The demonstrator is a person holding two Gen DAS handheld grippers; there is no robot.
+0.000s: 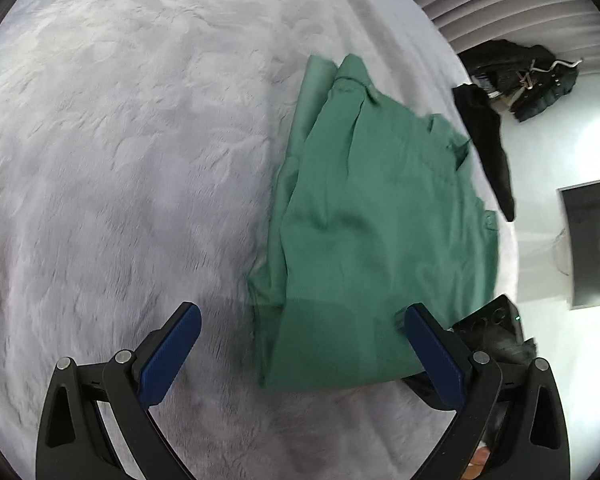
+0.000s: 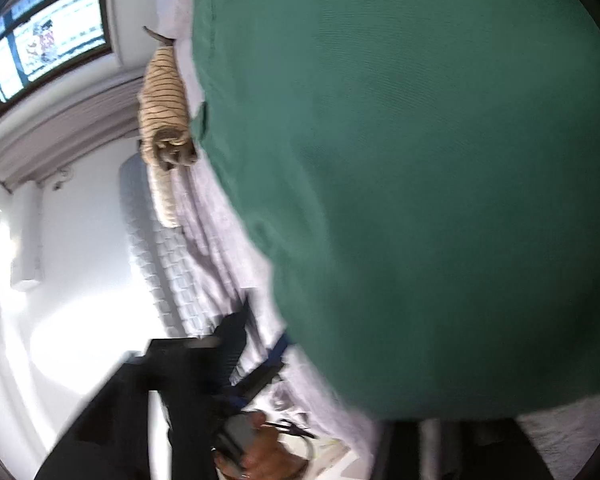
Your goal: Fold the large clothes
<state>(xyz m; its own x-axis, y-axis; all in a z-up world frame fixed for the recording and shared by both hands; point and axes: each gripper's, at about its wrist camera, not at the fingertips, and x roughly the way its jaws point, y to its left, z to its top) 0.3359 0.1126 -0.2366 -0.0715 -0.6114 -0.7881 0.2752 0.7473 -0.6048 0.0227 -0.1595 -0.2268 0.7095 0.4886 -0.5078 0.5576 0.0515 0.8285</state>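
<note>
No readable labels; our left gripper [image 1: 300, 320] hangs tilted down, fingers spread wide over the rumpled green cloth garment [image 1: 380, 220] on the grey plush bed [image 1: 120, 140]; right gripper's fingers hidden, clamped together.

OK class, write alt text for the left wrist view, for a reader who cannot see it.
A green garment, partly folded, lies on a pale grey bedspread. The left gripper hangs over its near hem, blue pads wide apart. Dark clothes lie beyond the bed.

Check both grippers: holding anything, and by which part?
Left gripper is open and holds nothing. The green garment hides the right gripper's fingers, so a grip cannot be told.
</note>
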